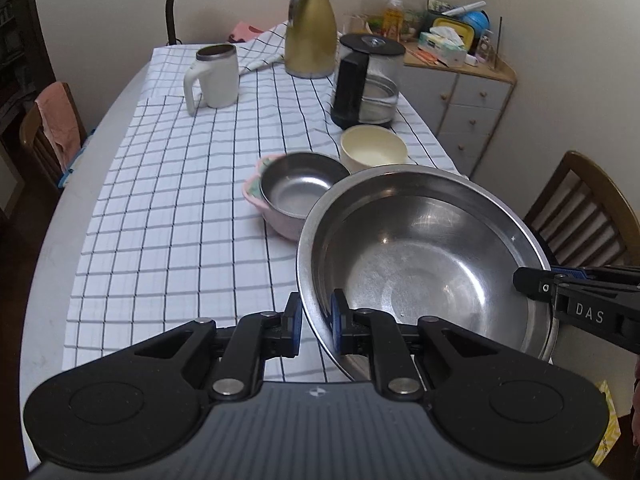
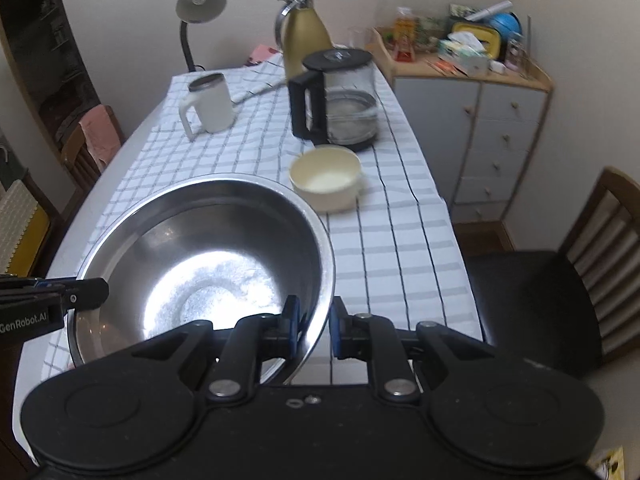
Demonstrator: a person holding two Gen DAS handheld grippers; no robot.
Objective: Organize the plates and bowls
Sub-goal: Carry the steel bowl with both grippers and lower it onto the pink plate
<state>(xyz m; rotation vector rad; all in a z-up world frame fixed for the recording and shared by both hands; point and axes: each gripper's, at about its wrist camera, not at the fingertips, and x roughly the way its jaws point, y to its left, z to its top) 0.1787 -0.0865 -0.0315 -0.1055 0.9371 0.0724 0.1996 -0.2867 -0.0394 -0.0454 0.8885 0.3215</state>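
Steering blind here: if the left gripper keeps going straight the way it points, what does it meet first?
The left gripper is clamped on the big steel bowl, so that bowl leads. It would probably meet the small steel bowl in the pink dish first; depth is uncertain.

A large round stainless-steel bowl [image 1: 424,264] fills the lower right; behind it, a smaller steel bowl [image 1: 302,186] nests in a pink bowl [image 1: 276,226], beside a cream bowl [image 1: 374,152].
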